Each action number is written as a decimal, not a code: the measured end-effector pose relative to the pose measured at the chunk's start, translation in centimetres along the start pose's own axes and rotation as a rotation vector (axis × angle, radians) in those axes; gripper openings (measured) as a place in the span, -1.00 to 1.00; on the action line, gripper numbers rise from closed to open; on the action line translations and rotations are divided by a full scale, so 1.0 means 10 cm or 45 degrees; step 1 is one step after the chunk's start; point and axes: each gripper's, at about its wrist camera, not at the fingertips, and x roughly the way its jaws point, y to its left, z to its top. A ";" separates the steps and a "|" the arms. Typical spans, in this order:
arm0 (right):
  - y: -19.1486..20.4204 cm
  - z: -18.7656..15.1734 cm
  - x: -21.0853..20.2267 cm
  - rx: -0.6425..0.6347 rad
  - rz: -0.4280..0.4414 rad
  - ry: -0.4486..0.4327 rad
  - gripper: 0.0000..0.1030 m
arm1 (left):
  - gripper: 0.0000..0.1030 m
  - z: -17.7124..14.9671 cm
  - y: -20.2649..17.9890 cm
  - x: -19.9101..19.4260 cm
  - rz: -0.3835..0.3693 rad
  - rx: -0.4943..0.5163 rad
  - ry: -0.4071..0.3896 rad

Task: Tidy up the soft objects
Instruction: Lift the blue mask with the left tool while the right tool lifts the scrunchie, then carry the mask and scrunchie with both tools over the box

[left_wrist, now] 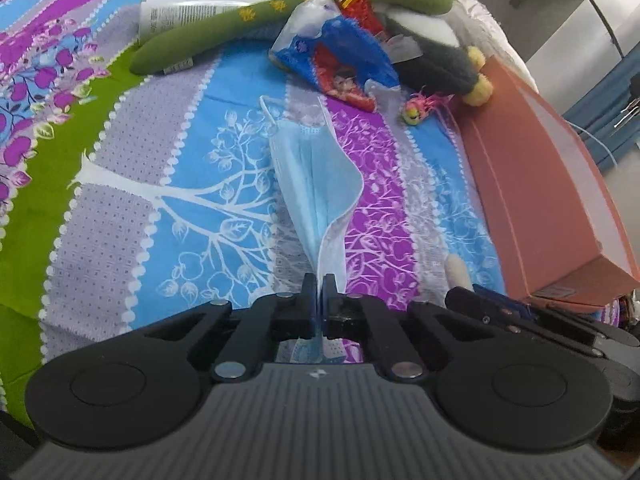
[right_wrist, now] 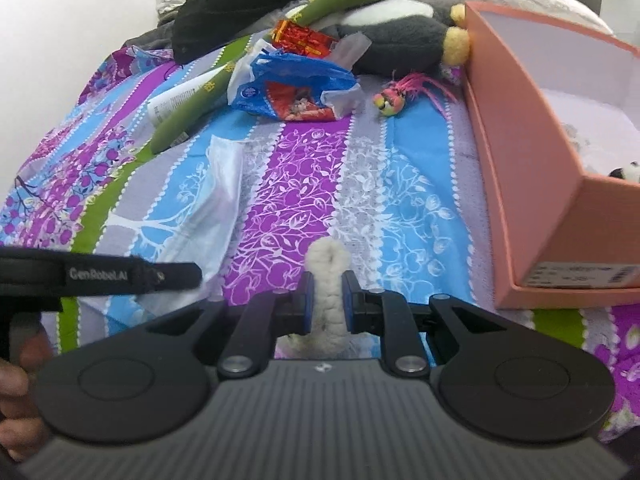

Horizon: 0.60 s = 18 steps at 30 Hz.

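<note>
Risk first: the face mask is hanging from a thin pinch at one corner, so it is likely slipping free if swung toward the pink box, which is lying ahead and right of the fingers. The left gripper is pressing nearly together on that mask edge. The right gripper is clamping a white fuzzy toy, its tip poking out ahead of the fingers.

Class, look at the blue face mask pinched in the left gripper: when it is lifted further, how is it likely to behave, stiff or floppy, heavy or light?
Probably floppy: the face mask already folds and trails from the left gripper onto the bedsheet. Likely very light, being thin pleated fabric. Its loose ear loop may snag.
</note>
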 end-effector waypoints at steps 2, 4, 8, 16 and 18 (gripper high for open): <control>0.01 -0.01 -0.07 0.006 -0.005 -0.017 -0.64 | -0.94 0.01 -0.03 -0.07 -0.017 0.005 -0.008; 0.02 0.00 -0.14 0.018 -0.009 -0.034 -0.64 | -0.94 0.02 -0.08 -0.15 -0.024 0.025 -0.024; 0.03 0.02 -0.26 0.033 -0.015 -0.073 -0.64 | -0.94 0.04 -0.18 -0.29 -0.045 0.052 -0.047; 0.04 0.17 -0.58 0.024 -0.001 -0.181 -0.64 | -0.94 0.12 -0.42 -0.50 -0.087 0.139 -0.066; 0.02 0.23 -0.66 0.029 0.000 -0.212 -0.64 | -0.94 0.17 -0.49 -0.55 -0.105 0.149 -0.072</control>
